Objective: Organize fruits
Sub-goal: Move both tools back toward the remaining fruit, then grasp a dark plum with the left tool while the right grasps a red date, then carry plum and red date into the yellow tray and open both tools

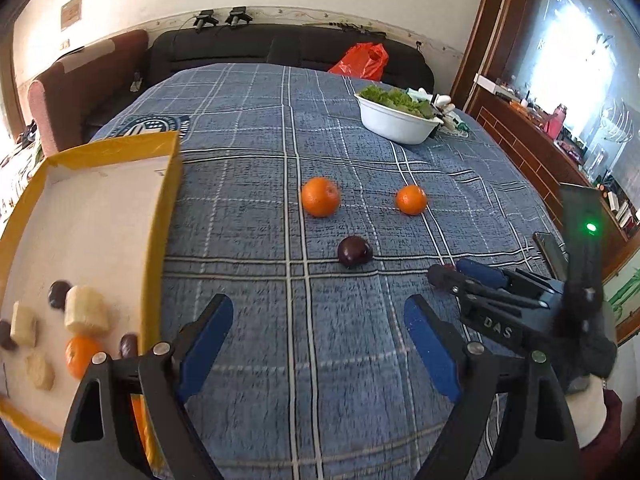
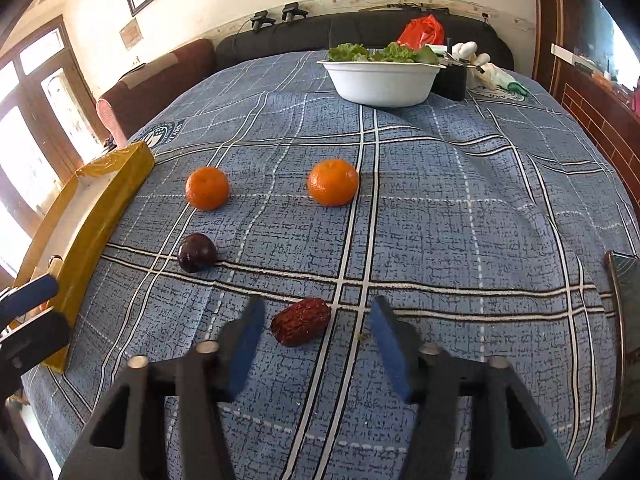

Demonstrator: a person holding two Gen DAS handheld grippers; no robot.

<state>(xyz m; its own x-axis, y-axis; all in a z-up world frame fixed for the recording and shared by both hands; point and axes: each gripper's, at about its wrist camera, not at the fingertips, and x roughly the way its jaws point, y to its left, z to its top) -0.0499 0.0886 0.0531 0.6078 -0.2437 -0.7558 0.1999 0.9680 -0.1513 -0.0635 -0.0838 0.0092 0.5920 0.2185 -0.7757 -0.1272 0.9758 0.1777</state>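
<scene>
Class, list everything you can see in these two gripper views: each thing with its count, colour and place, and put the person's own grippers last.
Oranges on the cloth: 2, orange, mid-table.
Plum: 1, dark purple, nearer than the oranges.
Red date: 1, wrinkled dark red, between the right gripper's open fingers.
Yellow box: 1, yellow rim, white inside, table's left; it holds cut pale pieces, an orange and dark fruits.
White bowl: 1, with green lettuce, far side.
Tablecloth: 1, blue plaid.
Red bag: 1, on the black sofa.
Phone: 1, dark, right table edge.
Left gripper: 1, black with blue pads, open, beside the box.
Right gripper: 1, same, open.
</scene>
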